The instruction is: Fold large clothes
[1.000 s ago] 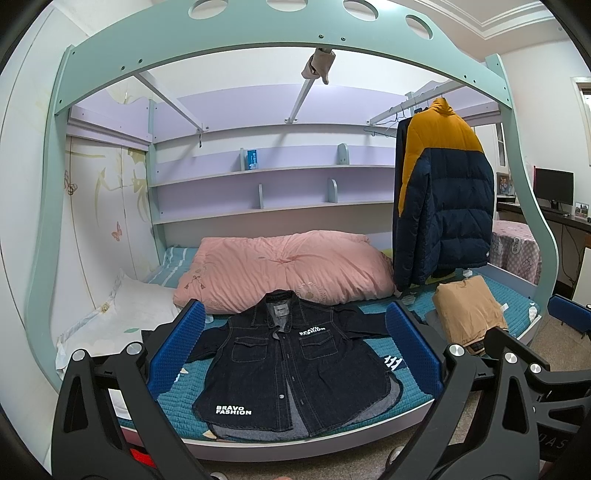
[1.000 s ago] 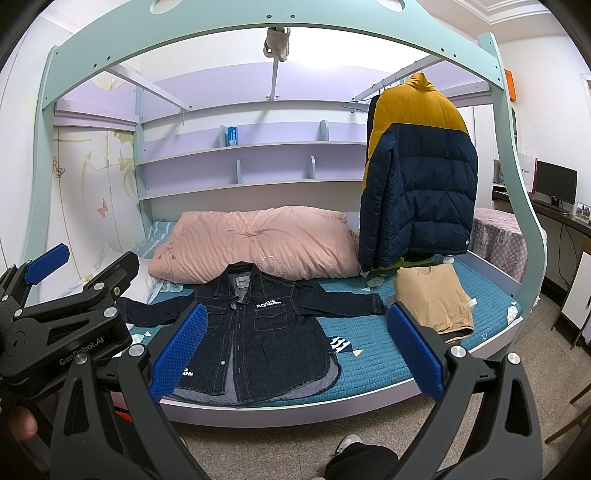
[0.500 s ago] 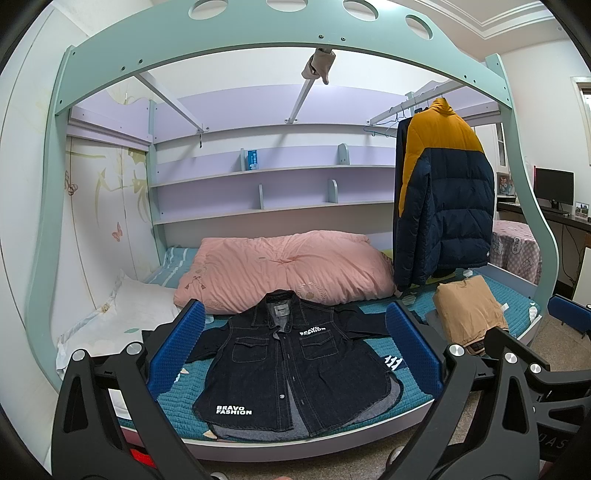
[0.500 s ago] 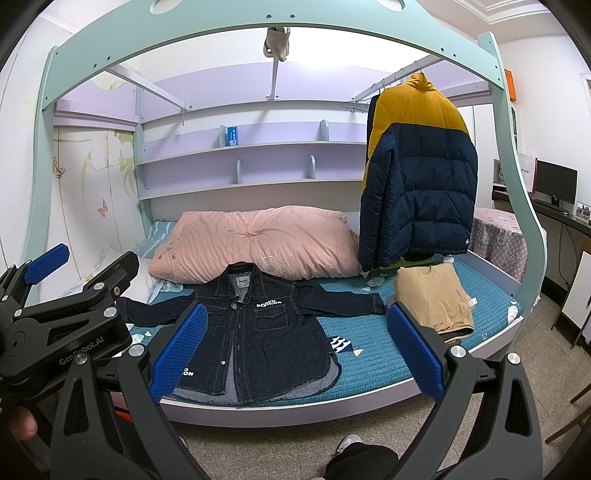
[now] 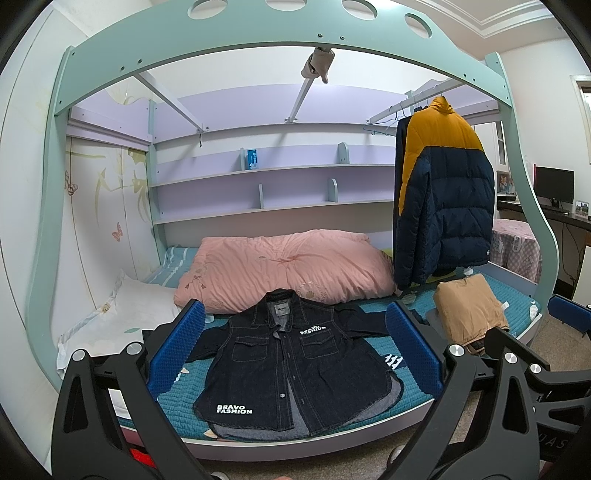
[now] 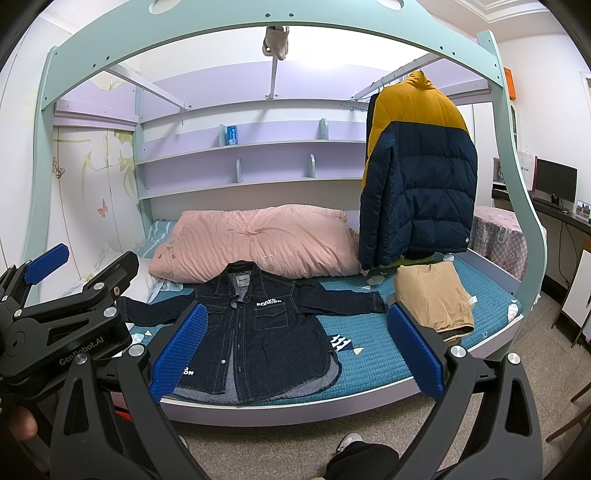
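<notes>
A: Where's the denim jacket (image 5: 291, 365)?
B: Flat on the bed (image 5: 517, 314), front up, sleeves out, hem at the near edge, probably laid out for folding.
A: Fingers?
B: Left gripper (image 5: 293, 354) and right gripper (image 6: 295, 349) both spread wide, grasping nothing, well short of the cloth.

Denim jacket (image 5: 291, 373): dark stiff-looking cloth, matt, pale contrast stitching, small metal snaps, white printed lettering. Bed cover (image 6: 373, 362): teal quilted cloth, matt. Pink duvet (image 5: 291, 266): soft creased cloth. Puffer coat (image 6: 417, 184): quilted fabric, navy panels with slight sheen, mustard yoke matt. Folded tan garment (image 6: 432, 299): plain matt cloth. Bed frame (image 5: 258, 33): smooth painted board, mint, satin. Left gripper (image 5: 294, 350): matt black plastic arms, blue ribbed rubbery pads (image 5: 177, 350), shiny metal bolts.
</notes>
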`<state>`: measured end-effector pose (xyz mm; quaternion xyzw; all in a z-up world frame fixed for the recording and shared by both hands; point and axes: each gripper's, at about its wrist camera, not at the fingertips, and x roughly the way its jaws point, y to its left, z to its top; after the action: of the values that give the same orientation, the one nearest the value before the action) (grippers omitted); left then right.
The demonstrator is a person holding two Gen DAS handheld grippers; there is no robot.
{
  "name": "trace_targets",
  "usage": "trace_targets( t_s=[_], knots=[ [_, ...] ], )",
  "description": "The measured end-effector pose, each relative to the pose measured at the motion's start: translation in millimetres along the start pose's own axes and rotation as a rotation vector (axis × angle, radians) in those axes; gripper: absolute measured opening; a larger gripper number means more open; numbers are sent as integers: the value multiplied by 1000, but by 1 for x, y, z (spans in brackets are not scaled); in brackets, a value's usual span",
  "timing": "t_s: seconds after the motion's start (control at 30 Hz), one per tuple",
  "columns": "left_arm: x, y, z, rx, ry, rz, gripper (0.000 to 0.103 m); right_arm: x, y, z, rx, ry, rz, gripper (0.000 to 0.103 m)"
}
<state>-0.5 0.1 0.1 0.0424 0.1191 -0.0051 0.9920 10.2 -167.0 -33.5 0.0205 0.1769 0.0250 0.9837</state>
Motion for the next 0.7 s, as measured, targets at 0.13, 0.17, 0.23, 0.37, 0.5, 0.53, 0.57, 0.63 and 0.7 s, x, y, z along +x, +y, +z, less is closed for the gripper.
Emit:
trace_targets(
  t_s=[0.13, 0.17, 0.23, 0.37, 0.5, 0.53, 0.57, 0.63, 0.7],
  knots=[
    [0, 0, 0, 1, 0, 0, 98, 1, 0, 0, 0, 1, 0, 94],
    [0, 0, 0, 1, 0, 0, 98, 1, 0, 0, 0, 1, 0, 94],
    [0, 0, 0, 1, 0, -1, 98, 0, -1, 0, 1, 2, 0, 94],
    [0, 0, 0, 1, 2, 0, 98, -1, -1, 3, 1, 3, 0, 94],
    [-1, 0, 0, 2, 3, -1, 98, -2, 0, 0, 1, 5, 0, 94],
    [0, 0, 0, 2, 4, 0, 98, 1, -2, -2, 1, 5, -1, 94],
    [-1, 0, 0, 2, 5, -1, 98, 1, -2, -2, 1, 6, -1, 94],
    [-1, 1, 0, 3, 7, -1, 98, 0, 0, -2, 2, 7, 0, 94],
    [-1, 1, -2, 4, 6, 0, 98, 1, -1, -4, 3, 9, 0, 94]
  ],
)
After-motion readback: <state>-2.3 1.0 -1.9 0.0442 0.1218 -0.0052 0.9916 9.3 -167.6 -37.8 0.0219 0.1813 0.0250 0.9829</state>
